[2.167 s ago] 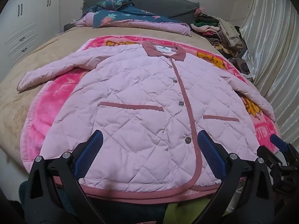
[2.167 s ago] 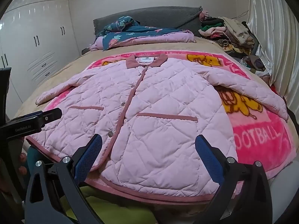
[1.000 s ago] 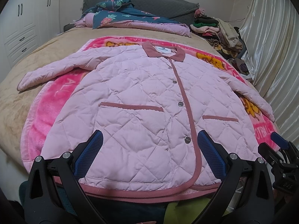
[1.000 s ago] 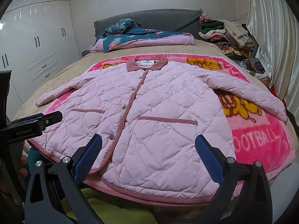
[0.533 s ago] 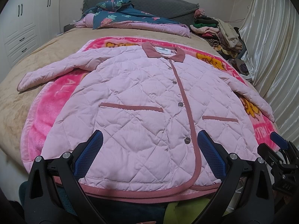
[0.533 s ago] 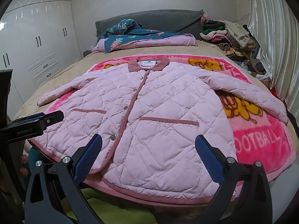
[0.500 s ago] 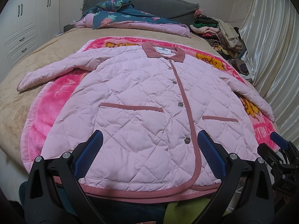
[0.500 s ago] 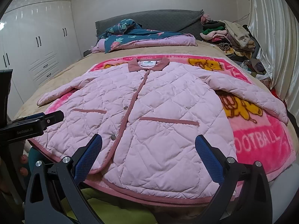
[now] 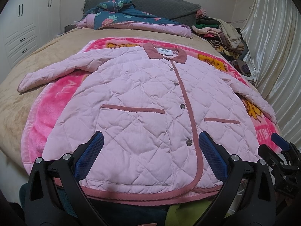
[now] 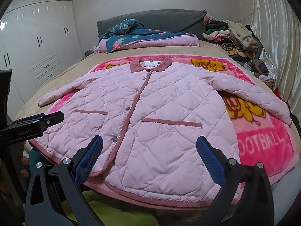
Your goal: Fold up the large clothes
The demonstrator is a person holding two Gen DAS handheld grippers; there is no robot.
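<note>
Currently, left gripper [image 9: 149,156]: it is being held low at the foot of the bed, its blue-padded jaws spread wide apart with nothing between them, above the hem of the jacket.
Right gripper [image 10: 149,159]: it is likewise being held with jaws wide apart and nothing gripped, above the hem on the jacket's other front panel; in the left wrist view it is being seen at the far right edge [image 9: 280,151].
Pink quilted jacket [image 9: 143,101]: it is being displayed face up and buttoned, spread flat on the blanket, collar toward the headboard and hem toward the grippers; both sleeves are being stretched outward to the sides, and two trimmed pockets are showing on the front.
Pink blanket [image 10: 263,143]: it is being used as the layer under the jacket, printed with yellow cartoon figures and white lettering, laid over the tan bedspread [image 9: 22,86].
Floral quilt [image 10: 139,35]: it is being kept bunched at the head of the bed, against the grey headboard [image 10: 165,18].
Clothes pile [image 10: 231,35]: it is being stacked at the far right corner of the bed, beside the pale curtain [image 10: 278,28].
White wardrobe [image 10: 37,41]: it is being seen along the left wall.
</note>
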